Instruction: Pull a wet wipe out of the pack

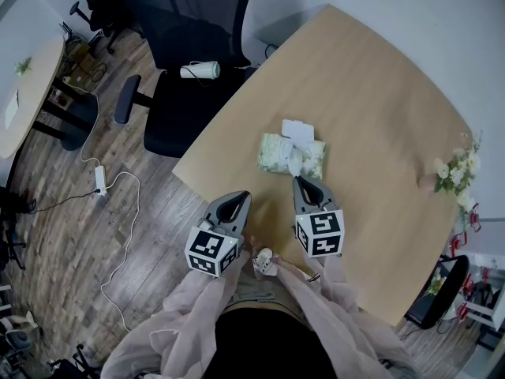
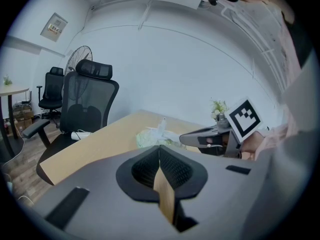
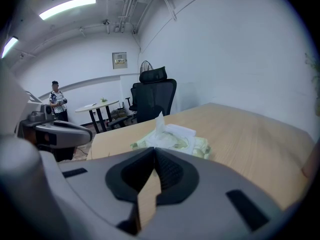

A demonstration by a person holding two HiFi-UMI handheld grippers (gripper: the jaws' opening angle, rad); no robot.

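A pale green wet wipe pack (image 1: 278,155) lies on the wooden table (image 1: 379,117) with its white lid flap (image 1: 297,129) folded open. One white wipe (image 1: 294,164) stands up out of the opening. My right gripper (image 1: 302,181) is shut and empty, its tip just short of the pack's near side. My left gripper (image 1: 239,199) is also shut and empty, hanging near the table's front-left edge, apart from the pack. From the right gripper view the pack (image 3: 175,140) lies straight ahead with the wipe (image 3: 160,123) sticking up. The left gripper view has the pack (image 2: 150,136) beyond its jaws.
A black office chair (image 1: 185,93) stands at the table's left edge with a white cup (image 1: 200,70) lying on its seat. A small vase of flowers (image 1: 454,172) stands at the table's right. A round table (image 1: 28,93) and a person (image 3: 57,101) are farther off.
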